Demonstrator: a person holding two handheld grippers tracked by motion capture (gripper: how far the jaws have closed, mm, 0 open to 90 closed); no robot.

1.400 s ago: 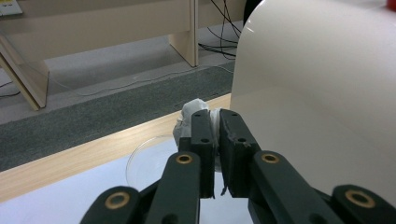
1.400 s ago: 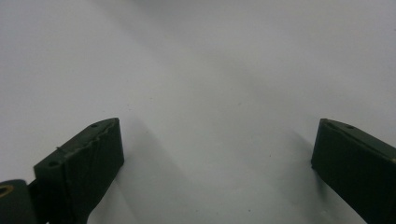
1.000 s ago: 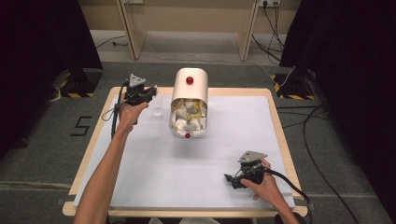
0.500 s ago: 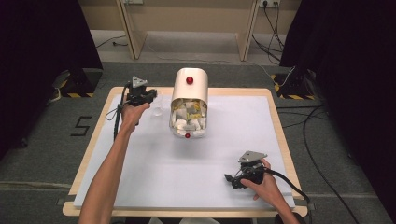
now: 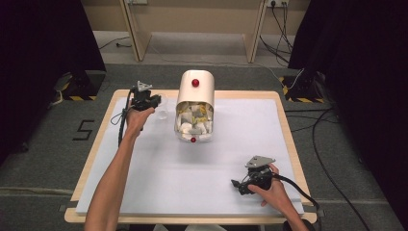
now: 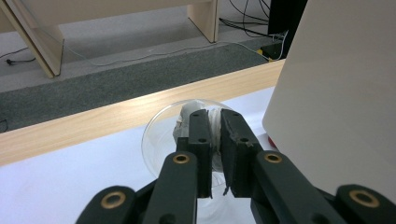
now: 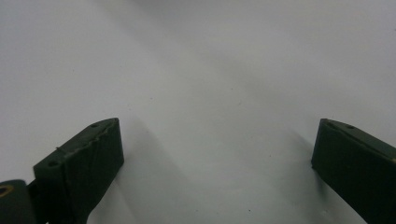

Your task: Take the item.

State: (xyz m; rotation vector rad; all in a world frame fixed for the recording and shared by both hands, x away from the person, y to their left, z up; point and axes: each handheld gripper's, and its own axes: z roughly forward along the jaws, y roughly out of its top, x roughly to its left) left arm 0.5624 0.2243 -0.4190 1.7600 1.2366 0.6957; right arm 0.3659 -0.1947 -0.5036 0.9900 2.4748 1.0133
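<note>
A clear glass bowl (image 6: 161, 135) stands on the white table cover near the far left edge, also visible in the high view as a bowl (image 5: 162, 111). My left gripper (image 6: 214, 122) hangs over it, jaws almost together and pinching a pale grey-white lump (image 6: 183, 122) that sits low inside the bowl. From above, the left gripper (image 5: 156, 101) is just left of a cream domed container (image 5: 195, 89) with red knobs. Several white and yellow pieces (image 5: 194, 122) fill its open front. My right gripper (image 5: 239, 185) rests near the front right, and its jaws (image 7: 212, 154) stand wide apart over bare cover.
The cream container's wall (image 6: 336, 93) rises close on the right of the left gripper. The table's wooden rim (image 6: 116, 116) runs just beyond the bowl, with grey floor, cables and wooden legs (image 5: 132, 29) behind. Dark curtains flank both sides.
My left gripper has sunk a little toward the bowl. The right hand and its gripper have stayed where they were.
</note>
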